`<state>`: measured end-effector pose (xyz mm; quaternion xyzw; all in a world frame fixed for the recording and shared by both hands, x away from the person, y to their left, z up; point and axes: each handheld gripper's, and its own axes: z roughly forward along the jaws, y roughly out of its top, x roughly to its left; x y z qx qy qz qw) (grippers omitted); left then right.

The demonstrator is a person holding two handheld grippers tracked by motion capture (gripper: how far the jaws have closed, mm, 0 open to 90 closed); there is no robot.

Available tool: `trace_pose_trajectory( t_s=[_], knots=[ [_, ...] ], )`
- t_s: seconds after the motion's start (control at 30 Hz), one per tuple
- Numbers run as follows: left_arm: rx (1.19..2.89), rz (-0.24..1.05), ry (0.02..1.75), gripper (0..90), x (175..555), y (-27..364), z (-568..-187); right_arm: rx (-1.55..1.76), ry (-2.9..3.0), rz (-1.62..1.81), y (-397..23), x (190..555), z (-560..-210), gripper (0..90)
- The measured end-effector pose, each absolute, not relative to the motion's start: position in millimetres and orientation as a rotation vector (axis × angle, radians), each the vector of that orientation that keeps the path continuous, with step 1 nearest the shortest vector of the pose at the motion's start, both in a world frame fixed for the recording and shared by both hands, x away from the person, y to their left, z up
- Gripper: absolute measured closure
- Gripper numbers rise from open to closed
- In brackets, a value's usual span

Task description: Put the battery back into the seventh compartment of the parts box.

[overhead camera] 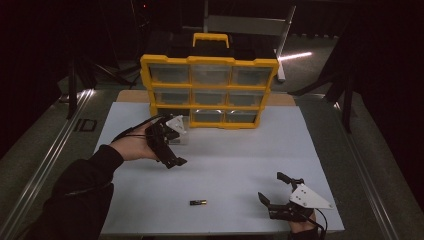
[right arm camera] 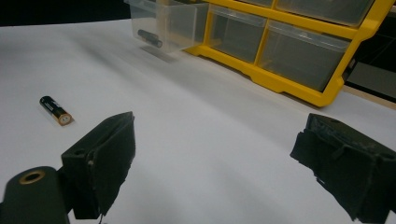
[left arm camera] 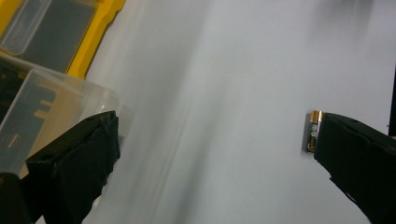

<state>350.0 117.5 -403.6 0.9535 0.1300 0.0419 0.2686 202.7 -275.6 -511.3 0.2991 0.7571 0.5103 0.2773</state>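
Both hand-held grippers spread and empty; battery loose near the table's front edge.

Battery (overhead camera: 198, 202) lies flat on the white table (overhead camera: 235, 160), close to the front edge, about midway along it. Left hand-held gripper (overhead camera: 170, 145) held above the table just in front of the yellow drawer cabinet (overhead camera: 210, 90), jaws wide apart, gripping nothing. A clear drawer (right arm camera: 163, 23) stands pulled out at the cabinet's lower left, with a second battery (right arm camera: 149, 37) inside. Right hand-held gripper (overhead camera: 272, 189) sits low at the front right corner, jaws wide apart, well clear of the loose battery.
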Motion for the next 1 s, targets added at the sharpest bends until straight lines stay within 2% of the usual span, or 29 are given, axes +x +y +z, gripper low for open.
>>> trace_pose_trajectory(
  t_s=[0.5, 0.7, 1.0],
  knots=[
    [2.594, 0.096, 0.284, 0.5, 325, 103, -420, 0.803, 2.034, 1.369, -276, 202, -511, 10.4],
    [2.587, 0.039, 0.25, 0.5, 315, 98, -426, 0.804, 2.032, 1.372, -276, 202, -511, 10.4],
    [2.6, 0.027, 0.23, 0.6, 301, 91, -438, 0.799, 2.031, 1.373, -276, 203, -511, 10.4]
  ],
)
